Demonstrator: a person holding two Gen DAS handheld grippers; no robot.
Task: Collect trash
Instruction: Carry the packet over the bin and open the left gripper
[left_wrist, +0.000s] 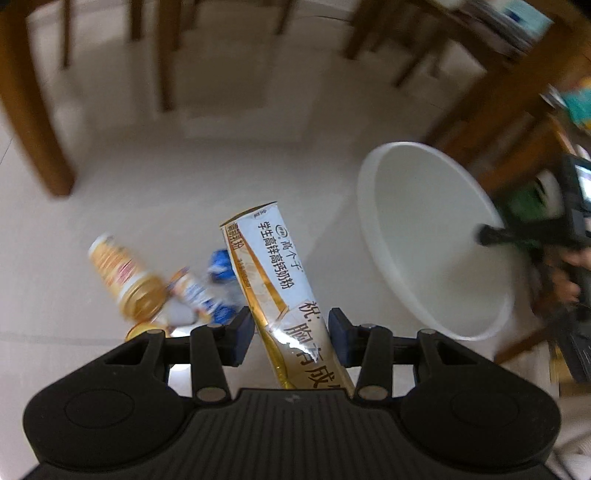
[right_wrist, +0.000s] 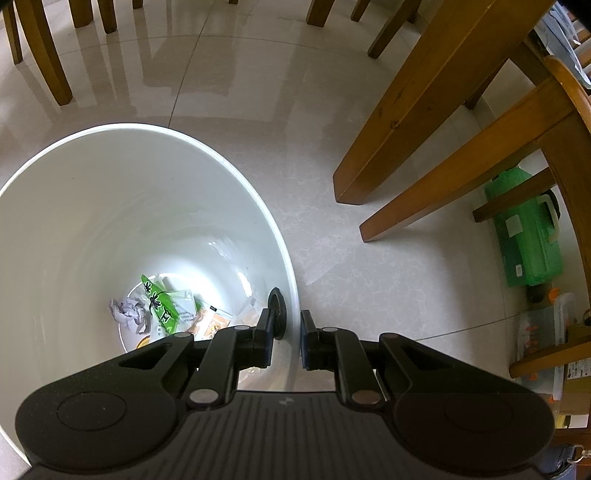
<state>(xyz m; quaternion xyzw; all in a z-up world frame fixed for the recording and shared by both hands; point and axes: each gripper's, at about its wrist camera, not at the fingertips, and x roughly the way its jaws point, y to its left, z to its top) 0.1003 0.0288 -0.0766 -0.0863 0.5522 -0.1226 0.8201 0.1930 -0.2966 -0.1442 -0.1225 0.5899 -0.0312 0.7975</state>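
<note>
My left gripper (left_wrist: 291, 328) is shut on a long white and gold milk powder packet (left_wrist: 269, 266) that sticks up and forward from between the jaws, above the floor. Left of it, on the tiles, lie a gold and white bottle (left_wrist: 125, 280) and a blue and white wrapper (left_wrist: 201, 297), both blurred. The white trash bin (left_wrist: 424, 240) stands to the right. My right gripper (right_wrist: 286, 339) clamps the bin's rim (right_wrist: 291, 295), one finger inside and one outside. At the bin's bottom lie a green packet (right_wrist: 162, 306) and crumpled paper (right_wrist: 127, 310).
Wooden table and chair legs (right_wrist: 417, 122) stand close on the right and at the back. A green plastic case (right_wrist: 528, 236) and small boxes sit under a chair at far right. A hand on the other gripper (left_wrist: 535, 236) shows at the bin's far side.
</note>
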